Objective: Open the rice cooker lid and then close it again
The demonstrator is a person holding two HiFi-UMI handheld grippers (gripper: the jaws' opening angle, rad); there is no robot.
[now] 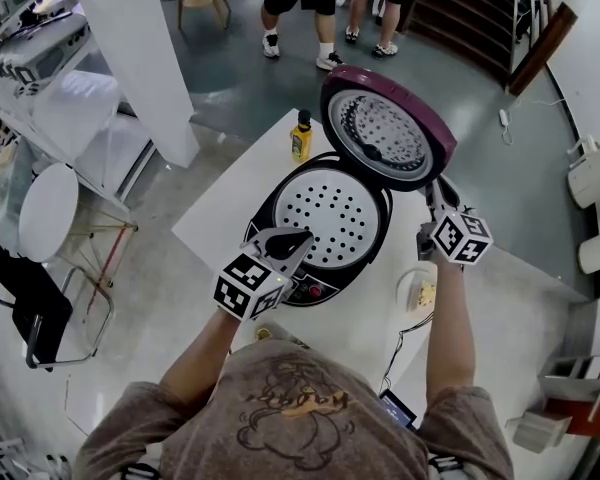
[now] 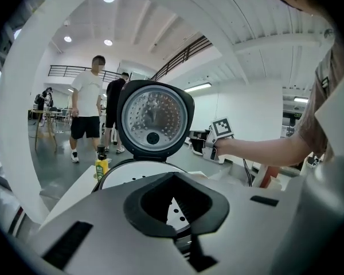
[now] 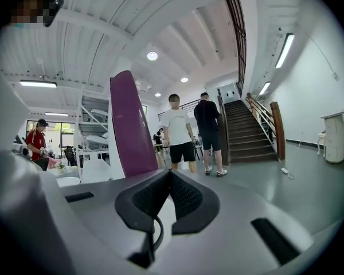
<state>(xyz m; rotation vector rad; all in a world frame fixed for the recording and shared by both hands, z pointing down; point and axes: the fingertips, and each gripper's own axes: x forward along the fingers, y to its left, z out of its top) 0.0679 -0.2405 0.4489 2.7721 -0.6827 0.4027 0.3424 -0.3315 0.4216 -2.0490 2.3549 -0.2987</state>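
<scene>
The rice cooker (image 1: 263, 211) stands in the middle of the white table (image 1: 220, 218), a little toward the far edge. Its lid (image 1: 388, 128) is open and stands upright at the back. The lid's outer shell is purple, and its metal inner face (image 2: 155, 119) is turned toward the person. In the cooker's mouth lies a white plate with holes (image 1: 330, 208). The control panel with a red button (image 1: 315, 290) faces the near edge.

The left gripper (image 1: 302, 238) is at the front rim of the cooker, just above the panel. Its jaws are closed tip to tip with nothing between them, and the holed plate shows through the hollow behind the tips (image 2: 173, 175). The right gripper (image 1: 437, 196) is at the lower right edge of the lid, on its purple side. Its jaws are closed too and hold nothing (image 3: 171, 172). The purple shell (image 3: 129, 125) rises just left of them, but the views do not show whether they touch it.

A yellow bottle with a black cap (image 1: 300, 136) stands near the table's far edge, left of the lid. A white cup (image 1: 417, 290) sits by the right edge, and a thin cable (image 1: 400, 343) runs toward the near edge. On the floor past the table stand several people (image 1: 298, 13), with a staircase (image 3: 246, 130) to their right.
</scene>
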